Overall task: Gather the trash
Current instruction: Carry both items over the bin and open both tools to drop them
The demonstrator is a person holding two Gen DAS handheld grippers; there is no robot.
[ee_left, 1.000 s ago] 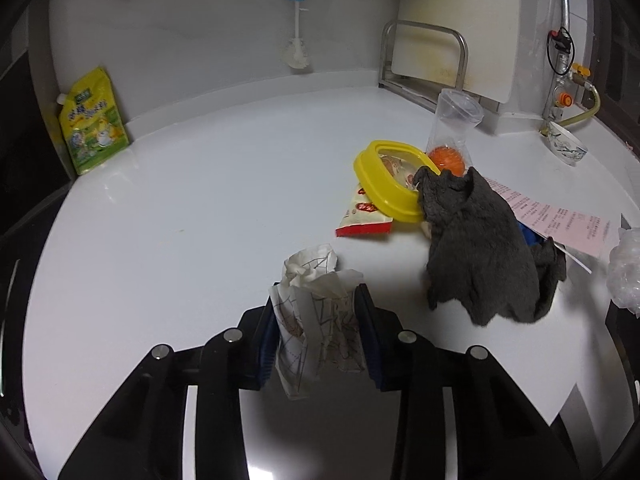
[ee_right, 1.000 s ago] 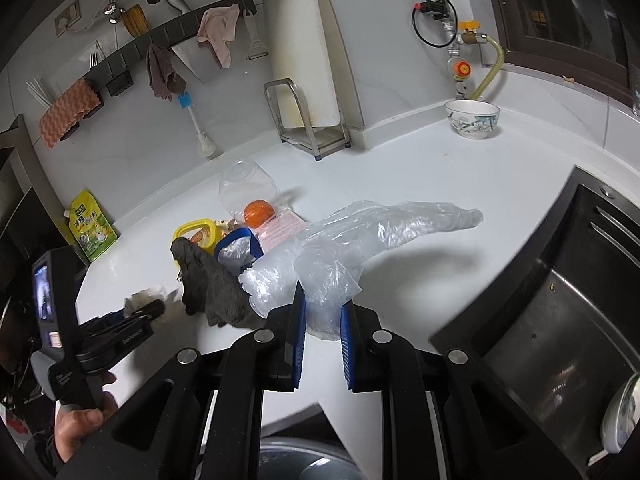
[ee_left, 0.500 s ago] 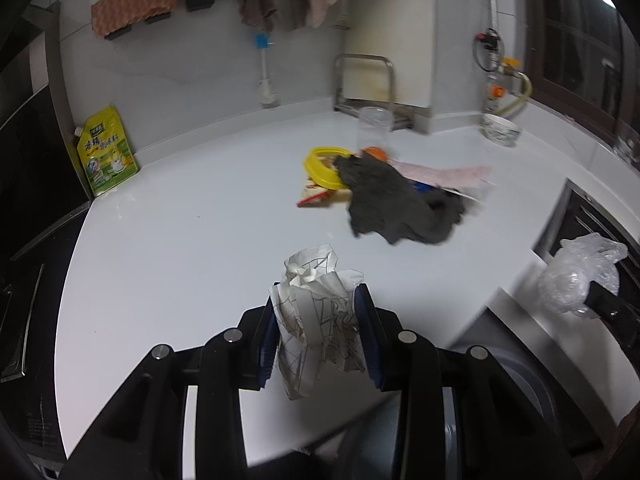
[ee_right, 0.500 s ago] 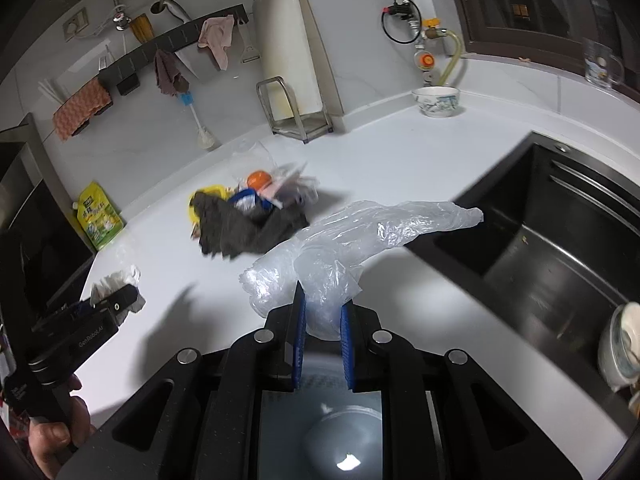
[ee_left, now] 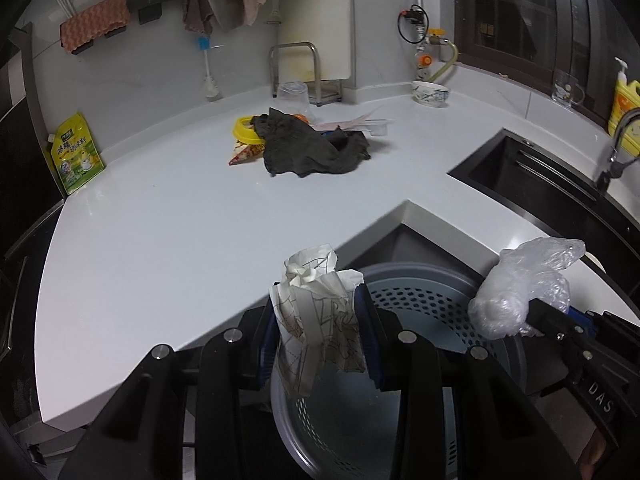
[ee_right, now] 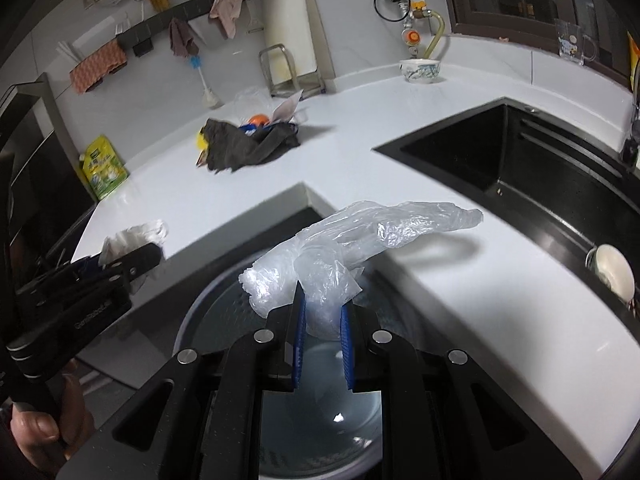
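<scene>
The left gripper is clamped on a crumpled paper wrapper, its jaws part-way apart around the wad. The right gripper is pinched nearly closed on a clear plastic glove, whose long axis runs off to the right over the counter. What matters for the drop: the perforated bin lies directly below both loads, just off the counter's near edge (the paper hangs over its left rim, the glove's bunched end over its middle). Each load looks ready to release straight down.
</scene>
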